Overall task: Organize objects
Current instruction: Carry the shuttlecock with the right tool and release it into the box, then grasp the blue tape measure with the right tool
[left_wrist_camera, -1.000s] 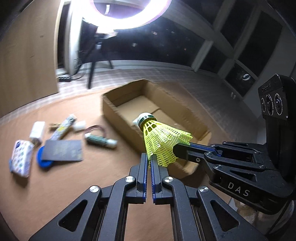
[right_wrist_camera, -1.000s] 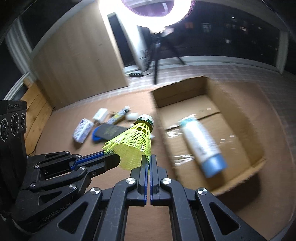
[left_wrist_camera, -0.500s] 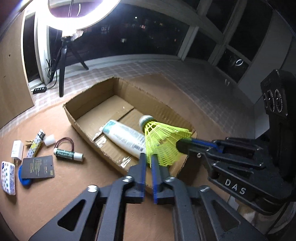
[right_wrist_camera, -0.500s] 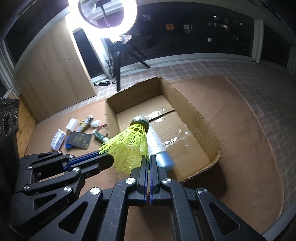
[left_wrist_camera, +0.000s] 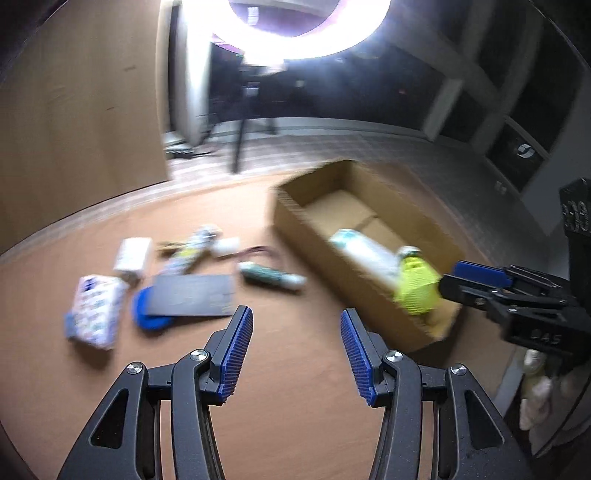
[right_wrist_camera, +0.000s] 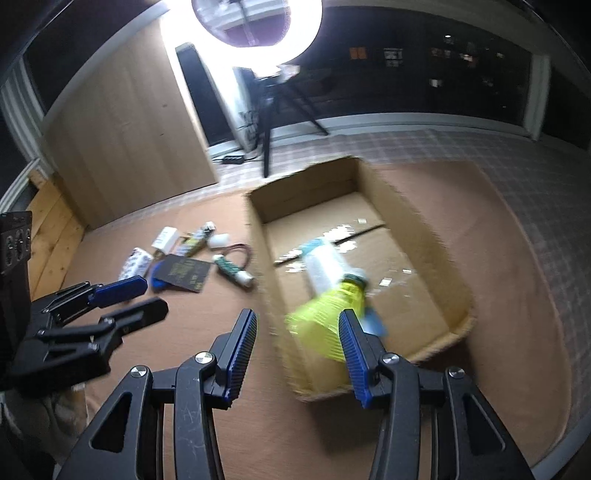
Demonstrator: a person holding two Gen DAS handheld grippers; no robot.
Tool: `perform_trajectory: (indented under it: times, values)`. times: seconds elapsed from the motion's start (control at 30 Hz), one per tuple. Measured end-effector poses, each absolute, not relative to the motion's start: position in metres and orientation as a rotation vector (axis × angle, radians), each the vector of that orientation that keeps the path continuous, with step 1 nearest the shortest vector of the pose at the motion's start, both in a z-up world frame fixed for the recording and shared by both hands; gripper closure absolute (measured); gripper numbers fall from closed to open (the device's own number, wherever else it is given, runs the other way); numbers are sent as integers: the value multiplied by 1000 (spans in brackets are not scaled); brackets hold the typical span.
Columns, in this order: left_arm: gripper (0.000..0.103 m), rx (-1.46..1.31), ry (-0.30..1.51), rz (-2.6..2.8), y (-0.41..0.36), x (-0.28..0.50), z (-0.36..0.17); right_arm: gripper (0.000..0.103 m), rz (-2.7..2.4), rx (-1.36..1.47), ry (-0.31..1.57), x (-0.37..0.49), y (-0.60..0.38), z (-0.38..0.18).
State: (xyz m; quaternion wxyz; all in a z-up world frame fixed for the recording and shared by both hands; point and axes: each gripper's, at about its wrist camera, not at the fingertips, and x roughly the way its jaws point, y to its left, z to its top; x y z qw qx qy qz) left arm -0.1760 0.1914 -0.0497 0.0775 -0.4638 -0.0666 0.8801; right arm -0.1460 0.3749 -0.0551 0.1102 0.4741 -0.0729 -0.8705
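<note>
A dim room with dark windows and a bright ring light (right_wrist_camera: 256, 22) on a tripod backs a brown counter (right_wrist_camera: 491, 258) edged by a checked floor. The open cardboard box (right_wrist_camera: 417, 221) sits on the counter, its flaps gone and its floor bare toward the far end. Inside it a white tube (right_wrist_camera: 325, 264) with a blue cap lies lengthwise, and the yellow shuttlecock (right_wrist_camera: 332, 314) shows as a blur at the box's near end, against the tube; whether it has settled there I cannot tell.

The right gripper (right_wrist_camera: 297, 347) has just been opening: its blue-padded jaws stand apart over the box's near corner, with the shuttlecock in the gap beside the right pad but not pressed. The left gripper (left_wrist_camera: 296, 347) has likewise just been opening, its jaws spread wide with nothing between them, above bare counter left of the box.

Left of the box lie the remaining things in a loose cluster: a dark card (left_wrist_camera: 194, 295) over a blue disc (left_wrist_camera: 147, 314), a patterned tissue pack (left_wrist_camera: 94, 312), a white adapter (left_wrist_camera: 132, 254), a small green-and-white tube (left_wrist_camera: 271, 277) and a red band (right_wrist_camera: 240, 254).
</note>
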Motion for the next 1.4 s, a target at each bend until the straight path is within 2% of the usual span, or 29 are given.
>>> perform_trajectory:
  times: [0.33, 0.6, 0.67, 0.8, 0.87, 1.07, 1.4]
  values:
    - [50, -1543, -361, 2766, 44, -178, -57, 60, -2292, 1452, -243, -211, 275, -71]
    - [51, -1638, -467, 2774, -26, -201, -74, 60, -2194, 1498, -174, -260, 195, -90]
    - [52, -1654, -467, 2771, -32, -209, -78, 63, -2168, 1526, -170, -274, 180, -100]
    - [55, -1680, -487, 2743, -40, -225, -92, 79, -2118, 1581, -133, -295, 153, -120]
    - [57, -1691, -534, 2726, -45, -233, -100, 82, -2098, 1608, -111, -303, 141, -131]
    - [58, -1718, -582, 2680, -53, -253, -118, 85, -2086, 1674, -97, -318, 127, -158]
    - [59, -1757, -484, 2582, -35, -274, -141, 85, -2045, 1716, -102, -299, 139, -172]
